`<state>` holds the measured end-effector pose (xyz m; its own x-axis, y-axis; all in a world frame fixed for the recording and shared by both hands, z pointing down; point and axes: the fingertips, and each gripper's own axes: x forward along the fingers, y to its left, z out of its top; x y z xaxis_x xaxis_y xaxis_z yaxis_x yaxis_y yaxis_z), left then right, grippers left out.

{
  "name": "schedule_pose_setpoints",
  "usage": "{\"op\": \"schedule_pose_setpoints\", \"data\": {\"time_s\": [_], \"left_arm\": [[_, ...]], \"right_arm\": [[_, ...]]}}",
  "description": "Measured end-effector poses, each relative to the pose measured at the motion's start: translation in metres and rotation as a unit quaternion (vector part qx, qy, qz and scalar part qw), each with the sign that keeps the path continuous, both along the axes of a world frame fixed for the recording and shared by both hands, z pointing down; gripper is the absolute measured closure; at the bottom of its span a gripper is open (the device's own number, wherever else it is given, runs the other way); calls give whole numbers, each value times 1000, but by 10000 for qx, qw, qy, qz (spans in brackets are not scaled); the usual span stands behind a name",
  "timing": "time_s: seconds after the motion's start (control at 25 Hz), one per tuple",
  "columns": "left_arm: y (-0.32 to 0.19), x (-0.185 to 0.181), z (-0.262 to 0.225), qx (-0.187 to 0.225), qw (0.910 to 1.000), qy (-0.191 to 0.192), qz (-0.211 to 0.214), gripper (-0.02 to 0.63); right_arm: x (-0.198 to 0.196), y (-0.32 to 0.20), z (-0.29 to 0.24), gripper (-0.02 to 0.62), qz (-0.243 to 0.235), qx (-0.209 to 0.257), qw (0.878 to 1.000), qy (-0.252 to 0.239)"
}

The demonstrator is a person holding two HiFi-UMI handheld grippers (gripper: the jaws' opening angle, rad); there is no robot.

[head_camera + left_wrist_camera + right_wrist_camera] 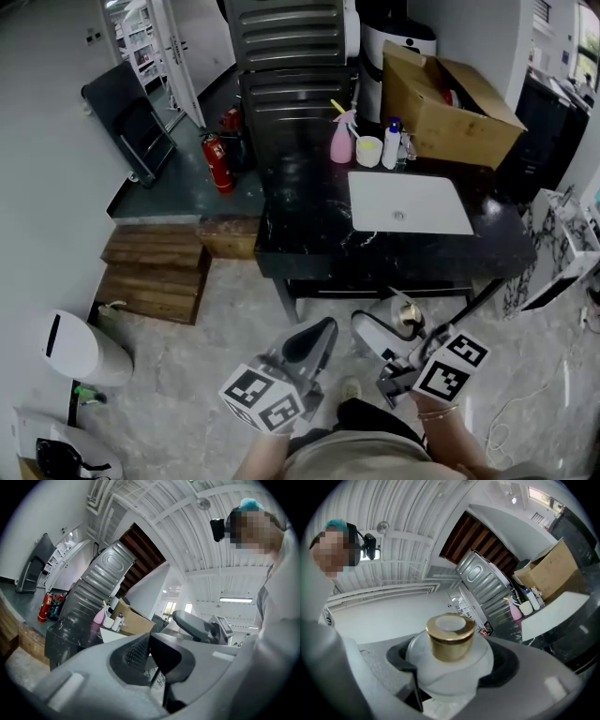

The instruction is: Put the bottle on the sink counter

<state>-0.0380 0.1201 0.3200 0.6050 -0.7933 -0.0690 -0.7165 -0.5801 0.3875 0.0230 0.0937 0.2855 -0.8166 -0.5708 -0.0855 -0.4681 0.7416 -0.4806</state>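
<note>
A frosted white bottle (pixel 451 663) with a gold cap (pixel 450 636) sits between the jaws of my right gripper (pixel 452 667), which is shut on its round body. In the head view the right gripper (pixel 398 324) holds the bottle (pixel 409 318) low, in front of the black sink counter (pixel 305 230) and below its front edge. The white sink basin (pixel 409 202) is set in the counter's right half. My left gripper (pixel 315 343) hangs beside the right one, also short of the counter. Its jaws (pixel 151 651) are shut with nothing between them.
At the counter's back stand a pink spray bottle (pixel 341 139), a yellow cup (pixel 368 150), a white bottle with a blue cap (pixel 391 144) and an open cardboard box (pixel 452 109). Wooden steps (pixel 155 272) and a red fire extinguisher (pixel 217 161) lie left. A white bin (pixel 84 349) stands near left.
</note>
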Motion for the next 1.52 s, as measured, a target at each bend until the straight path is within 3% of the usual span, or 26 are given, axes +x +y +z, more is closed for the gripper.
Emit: {"op": "schedule_pose_setpoints", "data": {"time_s": [0.24,0.44,0.88,1.24,1.52], "left_arm": [[-96,22,-23,295,9995,-31,-72,600],[-157,46,-22,323,9994,-33,-94,600],[-216,90,0,26,9999,-96,113,600],[-259,67,10,-86,9998,-158,102,600],[-327,24,19,-115,9998,-111,123,600]], "right_arm": [[21,-95,-20,253,-50,194,9998,-32],[47,-146,-20,254,-68,269,9996,-26],[81,-197,16,255,-52,-93,9999,50],[67,-239,28,253,-1,-252,9997,-14],[23,-309,38,254,27,-288,9995,106]]}}
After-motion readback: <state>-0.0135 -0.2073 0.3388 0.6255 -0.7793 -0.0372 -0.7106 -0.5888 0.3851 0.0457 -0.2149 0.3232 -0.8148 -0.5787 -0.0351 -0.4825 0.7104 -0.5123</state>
